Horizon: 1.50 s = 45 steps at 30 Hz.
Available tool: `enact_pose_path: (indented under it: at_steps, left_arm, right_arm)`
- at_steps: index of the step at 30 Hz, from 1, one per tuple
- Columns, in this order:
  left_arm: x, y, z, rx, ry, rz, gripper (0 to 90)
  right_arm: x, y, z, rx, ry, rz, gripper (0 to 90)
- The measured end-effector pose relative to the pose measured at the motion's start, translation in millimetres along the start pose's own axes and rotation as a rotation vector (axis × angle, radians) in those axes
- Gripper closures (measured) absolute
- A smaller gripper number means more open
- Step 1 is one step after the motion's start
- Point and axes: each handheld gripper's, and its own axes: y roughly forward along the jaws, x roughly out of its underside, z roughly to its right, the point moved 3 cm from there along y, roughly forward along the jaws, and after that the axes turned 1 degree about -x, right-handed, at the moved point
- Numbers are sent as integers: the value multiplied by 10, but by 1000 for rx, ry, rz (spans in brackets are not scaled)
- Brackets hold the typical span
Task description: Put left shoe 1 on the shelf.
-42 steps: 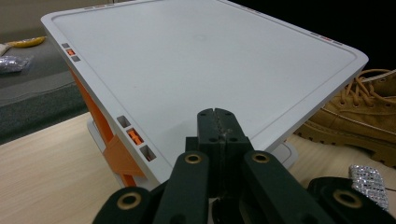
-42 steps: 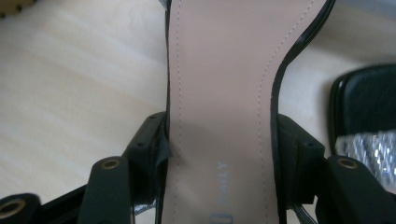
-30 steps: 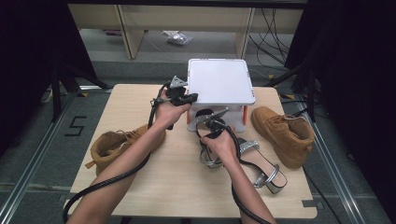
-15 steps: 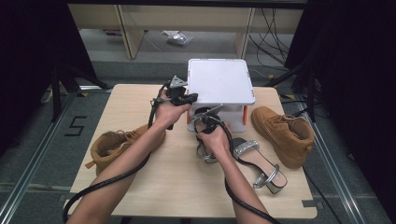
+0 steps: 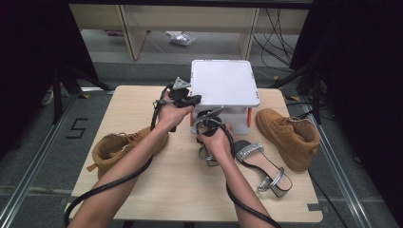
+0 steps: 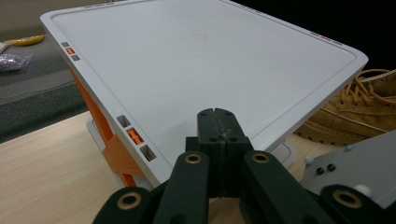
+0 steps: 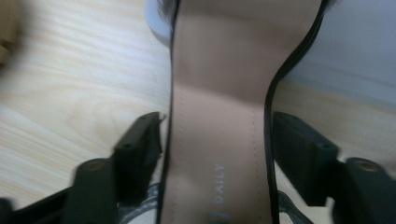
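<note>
1. Right tongs (image 7: 217, 149) just opened wider, jaws apart either side of the sandal (image 7: 217, 93), tan insole between them; pads seemingly not pressing.
2. Sandal lying on the worktop (image 5: 142, 190), in front of the white rack (image 5: 223, 88).
3. Left tongs (image 6: 218, 126) shut together, empty, over the rack's edge, well above the sandal.

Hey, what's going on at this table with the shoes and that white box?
A person works at a wooden table with a gripper in each hand. The left gripper, jaws shut and empty, rests at the edge of the white plastic lid of an orange-sided box. The right gripper straddles a silver strappy sandal with a beige insole; its jaws have just been opening and stand clear of it. A matching sandal and two tan suede boots lie nearby.
</note>
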Motion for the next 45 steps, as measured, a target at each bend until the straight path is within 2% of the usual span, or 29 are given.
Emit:
enact_pose_path:
  at_steps: [4, 6, 9, 11, 12, 13, 14, 15, 18, 20, 21, 24, 25, 26, 28, 30, 31, 35, 37, 38, 40, 42, 45]
  left_arm:
    - [-1, -3, 1, -4, 1, -6, 898]
    - [1, -1, 2, -2, -1, -4, 898]
    - [-2, -2, 3, -5, 1, -6, 898]
    - [-3, -1, 1, -4, 0, -7, 898]
    - [-4, -2, 1, -5, 0, -8, 898]
    - [-4, -3, 1, -5, 1, -8, 898]
    - [-4, -3, 2, -6, 1, -8, 898]
    - [-3, -3, 2, -6, -1, -7, 898]
    - [-2, -3, 3, -7, 0, -7, 898]
    - [-2, -3, 3, -6, 1, -8, 898]
    - [-2, -4, 2, -6, 3, -8, 898]
    - [-1, -5, -2, -4, 1, -6, 898]
    - [-1, -7, -3, -4, 3, -7, 898]
    - [0, -7, -4, -4, 3, -7, 898]
    - [-2, -7, -2, -5, 3, -7, 898]
    - [-2, -6, 0, -6, 3, -8, 898]
    - [-2, -5, 1, -6, 2, -7, 898]
    - [-2, -4, 2, -6, 2, -7, 898]
    - [-1, -5, -1, -4, 1, -6, 898]
    - [-2, -5, -2, -4, 1, -7, 898]
    - [-3, -4, -3, -3, 1, -8, 898]
    - [-5, -4, -2, -3, 1, -8, 898]
    - [-4, -4, -3, -2, 2, -8, 898]
  right_arm:
    - [24, -118, 3, -13, 18, 10, 294]
    - [62, -208, 38, -30, -5, 47, 291]
    - [125, -383, 68, -74, -5, 94, 321]
    - [191, -539, 109, -70, -6, 97, 380]
    - [223, -610, 123, -85, 6, 110, 433]
    - [263, -666, 160, -88, -16, 116, 465]
    - [293, -704, 181, -92, -21, 115, 522]
    - [333, -744, 194, -86, -1, 108, 587]
    - [490, -817, 290, -85, -30, 84, 720]
    - [596, -838, 323, -80, -34, 76, 771]
    - [650, -836, 321, -92, -39, 79, 790]
    - [814, -791, 357, -100, -108, 74, 830]
    - [859, -779, 331, -112, -77, 53, 838]
    - [913, -756, 321, -114, -70, 32, 846]
    - [994, -683, 309, -105, -69, 10, 856]
    - [1058, -611, 299, -121, -81, -8, 865]
    - [1075, -592, 299, -127, -99, -6, 870]
    - [1130, -448, 222, -142, -87, -32, 888]
    - [1131, -403, 213, -153, -105, -27, 900]
    - [1132, -378, 190, -172, -90, -37, 900]
    - [1112, -336, 180, -169, -98, -19, 900]
    - [1102, -307, 155, -173, -70, -18, 900]
    - [1087, -270, 130, -168, -53, -28, 900]
